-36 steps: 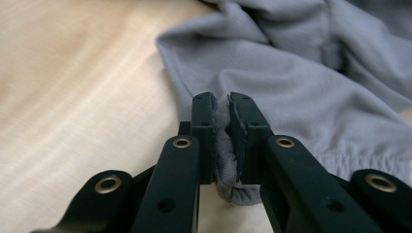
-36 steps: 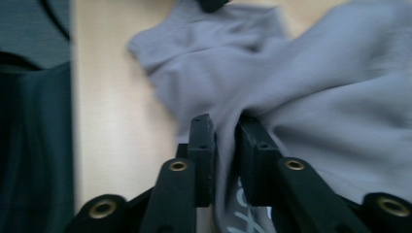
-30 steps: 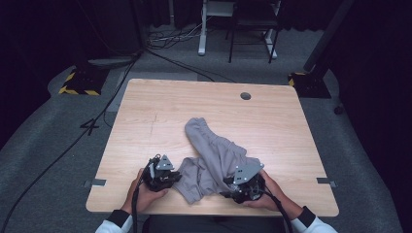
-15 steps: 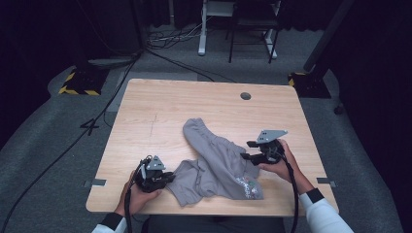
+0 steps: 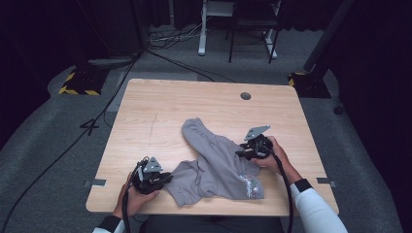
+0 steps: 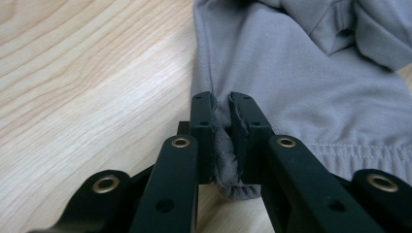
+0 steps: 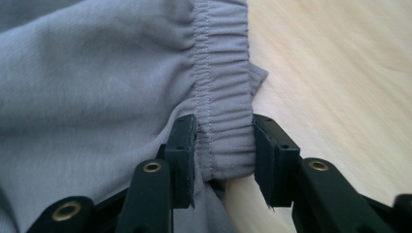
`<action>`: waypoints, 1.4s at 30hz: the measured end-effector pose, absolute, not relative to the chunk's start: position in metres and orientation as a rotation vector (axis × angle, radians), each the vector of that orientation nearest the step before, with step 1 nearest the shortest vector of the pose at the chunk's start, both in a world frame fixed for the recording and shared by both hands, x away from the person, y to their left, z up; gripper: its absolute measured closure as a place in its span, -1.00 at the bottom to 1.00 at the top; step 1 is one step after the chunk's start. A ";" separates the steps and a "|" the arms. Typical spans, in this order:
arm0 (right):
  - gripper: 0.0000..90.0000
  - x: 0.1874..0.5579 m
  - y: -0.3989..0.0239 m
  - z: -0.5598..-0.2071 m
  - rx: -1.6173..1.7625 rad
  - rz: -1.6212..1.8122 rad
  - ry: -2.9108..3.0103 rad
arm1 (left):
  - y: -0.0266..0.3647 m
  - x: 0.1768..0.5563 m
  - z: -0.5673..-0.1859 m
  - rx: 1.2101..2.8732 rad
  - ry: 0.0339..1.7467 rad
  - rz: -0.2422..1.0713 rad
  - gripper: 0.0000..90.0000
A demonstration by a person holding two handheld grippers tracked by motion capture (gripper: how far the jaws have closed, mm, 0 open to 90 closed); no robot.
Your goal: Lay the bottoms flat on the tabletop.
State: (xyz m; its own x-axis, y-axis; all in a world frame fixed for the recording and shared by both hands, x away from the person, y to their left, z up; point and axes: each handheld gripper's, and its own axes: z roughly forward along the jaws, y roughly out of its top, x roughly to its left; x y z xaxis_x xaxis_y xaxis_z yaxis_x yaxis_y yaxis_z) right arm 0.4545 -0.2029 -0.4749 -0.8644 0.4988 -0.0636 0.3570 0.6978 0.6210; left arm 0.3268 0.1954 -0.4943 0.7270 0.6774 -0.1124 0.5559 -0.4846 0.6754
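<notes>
Wooden table (image 5: 160, 116), chair (image 5: 252, 22) behind

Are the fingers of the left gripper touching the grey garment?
Touching. In the left gripper view, the left gripper is shut on a pinched fold of the grey garment; both fingers press the cloth with no gap.

We see a light wooden table (image 5: 160, 111) with a round cable hole (image 5: 246, 96) near its far edge, standing on grey carpet (image 5: 53, 145). Black cables (image 5: 175, 53) trail across the floor, white desk legs (image 5: 201, 29) stand far off, and the surrounding room is dark.
</notes>
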 end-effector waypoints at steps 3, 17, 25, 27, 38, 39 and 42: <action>0.41 0.458 -0.209 -0.474 0.743 0.891 2.641 | 0.202 0.328 -0.494 2.205 0.951 0.232 0.79; 0.40 0.489 -0.305 -0.479 1.207 0.656 2.313 | 0.248 0.332 -0.493 2.145 1.134 0.290 0.79; 0.39 0.492 -0.367 -0.481 1.428 0.598 2.123 | 0.279 0.327 -0.492 2.108 1.223 0.305 0.78; 0.38 0.491 -0.378 -0.481 1.463 0.607 2.099 | 0.287 0.326 -0.492 2.088 1.257 0.304 0.78; 0.01 0.480 -0.395 -0.471 1.512 0.716 2.043 | 0.297 0.319 -0.486 2.062 1.266 0.303 0.23; 0.01 0.480 -0.395 -0.471 1.512 0.716 2.043 | 0.292 0.318 -0.484 2.059 1.245 0.307 0.23; 0.02 0.469 -0.383 -0.463 1.433 0.801 2.077 | 0.270 0.321 -0.476 2.061 1.153 0.312 0.02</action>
State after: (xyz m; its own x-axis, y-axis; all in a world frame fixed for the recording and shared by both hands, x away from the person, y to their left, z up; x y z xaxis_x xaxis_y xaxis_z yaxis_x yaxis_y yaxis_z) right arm 0.4690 -0.3827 -0.4634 -0.3293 0.9420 -0.0642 0.6552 0.2770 0.7028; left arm 0.3208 0.2700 -0.4761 0.5659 0.8129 -0.1377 0.6323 -0.3207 0.7053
